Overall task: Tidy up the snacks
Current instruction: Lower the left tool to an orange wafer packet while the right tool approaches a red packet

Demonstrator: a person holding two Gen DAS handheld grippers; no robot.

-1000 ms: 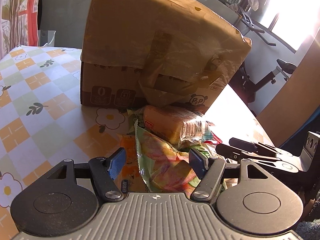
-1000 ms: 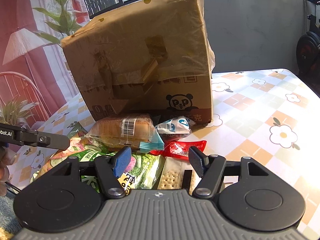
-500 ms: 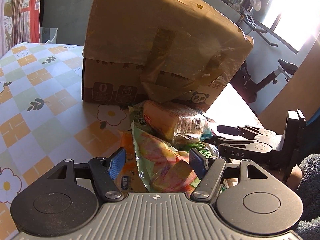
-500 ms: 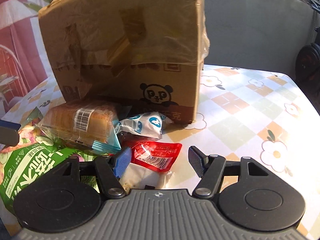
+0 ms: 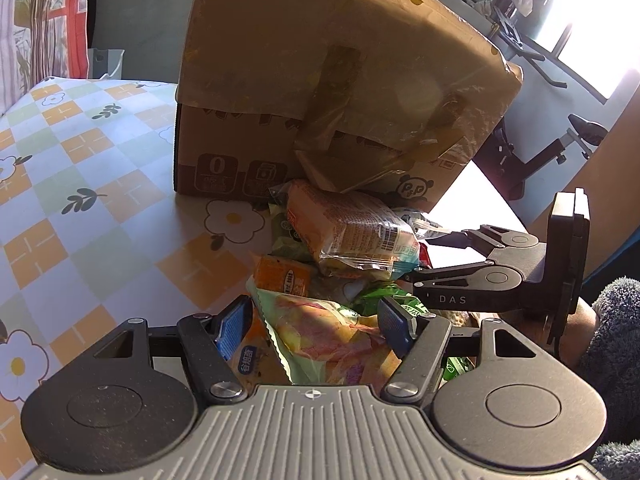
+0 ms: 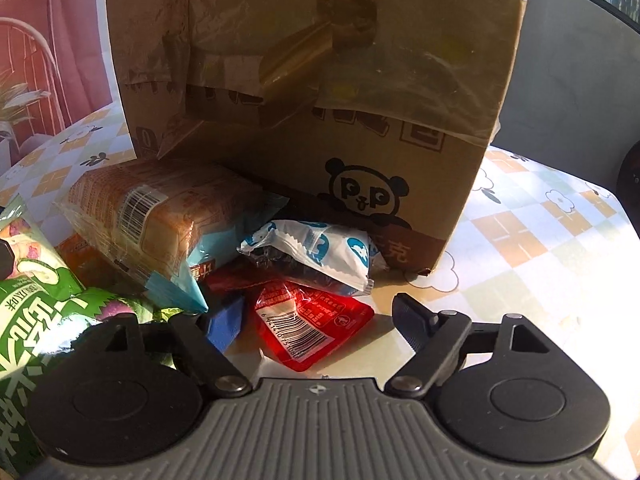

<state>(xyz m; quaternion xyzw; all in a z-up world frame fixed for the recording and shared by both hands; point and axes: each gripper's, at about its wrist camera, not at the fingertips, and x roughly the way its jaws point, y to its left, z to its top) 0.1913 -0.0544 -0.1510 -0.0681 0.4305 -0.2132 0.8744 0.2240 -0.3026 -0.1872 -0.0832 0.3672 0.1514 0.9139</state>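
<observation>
1. Left wrist view: a taped cardboard box (image 5: 340, 92) stands closed on the flowered tablecloth (image 5: 80, 168); its contents are hidden. Snack packets (image 5: 352, 236) are heaped against its front. The left gripper (image 5: 316, 322) has its fingers apart around a green bag (image 5: 320, 336), not pressing it.
2. Right wrist view: in front of the box, a red packet (image 6: 312, 324) lies between the right gripper's (image 6: 320, 316) opening fingers.

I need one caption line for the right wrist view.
Right gripper, jaws opening, over a red snack packet before the cardboard box.
</observation>
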